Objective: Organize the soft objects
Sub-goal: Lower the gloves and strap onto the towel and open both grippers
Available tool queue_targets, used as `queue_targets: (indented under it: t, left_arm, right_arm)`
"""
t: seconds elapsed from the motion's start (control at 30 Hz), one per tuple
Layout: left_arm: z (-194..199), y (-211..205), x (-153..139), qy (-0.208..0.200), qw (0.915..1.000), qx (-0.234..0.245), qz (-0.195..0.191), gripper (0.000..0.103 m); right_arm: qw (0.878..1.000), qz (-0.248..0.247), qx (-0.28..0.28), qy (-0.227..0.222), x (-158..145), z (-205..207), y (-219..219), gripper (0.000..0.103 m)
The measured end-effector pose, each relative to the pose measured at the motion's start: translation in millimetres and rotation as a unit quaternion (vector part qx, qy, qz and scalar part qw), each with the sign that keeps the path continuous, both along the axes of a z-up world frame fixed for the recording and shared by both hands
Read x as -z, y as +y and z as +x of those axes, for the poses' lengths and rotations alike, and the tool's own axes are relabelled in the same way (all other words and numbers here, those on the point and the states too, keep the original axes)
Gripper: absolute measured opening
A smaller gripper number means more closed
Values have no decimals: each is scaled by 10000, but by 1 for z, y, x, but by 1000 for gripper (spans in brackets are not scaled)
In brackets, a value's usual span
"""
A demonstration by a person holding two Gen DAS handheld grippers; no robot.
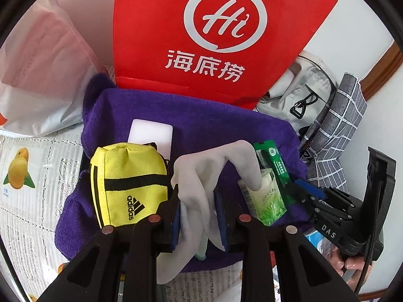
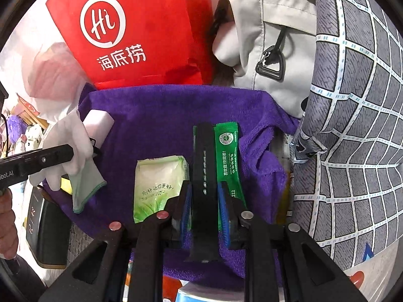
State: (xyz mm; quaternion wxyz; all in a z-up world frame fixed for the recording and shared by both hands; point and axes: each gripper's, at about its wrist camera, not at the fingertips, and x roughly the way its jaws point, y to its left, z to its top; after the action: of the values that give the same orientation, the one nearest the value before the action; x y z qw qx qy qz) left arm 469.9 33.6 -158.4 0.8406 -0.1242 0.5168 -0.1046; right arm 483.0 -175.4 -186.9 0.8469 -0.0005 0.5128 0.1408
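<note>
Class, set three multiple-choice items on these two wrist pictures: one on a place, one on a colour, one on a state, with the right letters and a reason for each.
1. Where does the yellow pouch lie?
A. on the purple towel
B. inside the red bag
C. on the grey backpack

2. What colour is the sachet beside the black strap?
A. red
B. green
C. yellow

3. What is the left gripper doing?
A. standing open, holding nothing
B. shut on the tissue pack
C. shut on the white glove

Answers: 1 A, the pouch sits on the towel, left of the glove. 2 B, the sachet is green with white print. 3 C, glove fabric is pinched between the blue pads.
</note>
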Motion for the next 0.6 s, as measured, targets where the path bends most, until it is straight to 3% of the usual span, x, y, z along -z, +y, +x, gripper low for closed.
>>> queue_targets:
  t: [0.07,0.17,0.23,0.6]
  left_arm:
    - [0,0,-1,-17,10000,24,-28,29]
    - [-2,-1,-6,-122,9998,53,-116,40]
    - [-4,-3,-11,-193,9997,100,-126,58]
    - [-24,-8,-49,-734,9970,264,-2,58]
  right_arm:
    - [10000,22,-6,-37,-2,0,1,47]
    - [9998,38,-11,-184,-11,-5,0,49]
    - [9996,51,-26,-260,-17,-8,0,50]
    - [9970,231,14,-743,-53,-48,2,54]
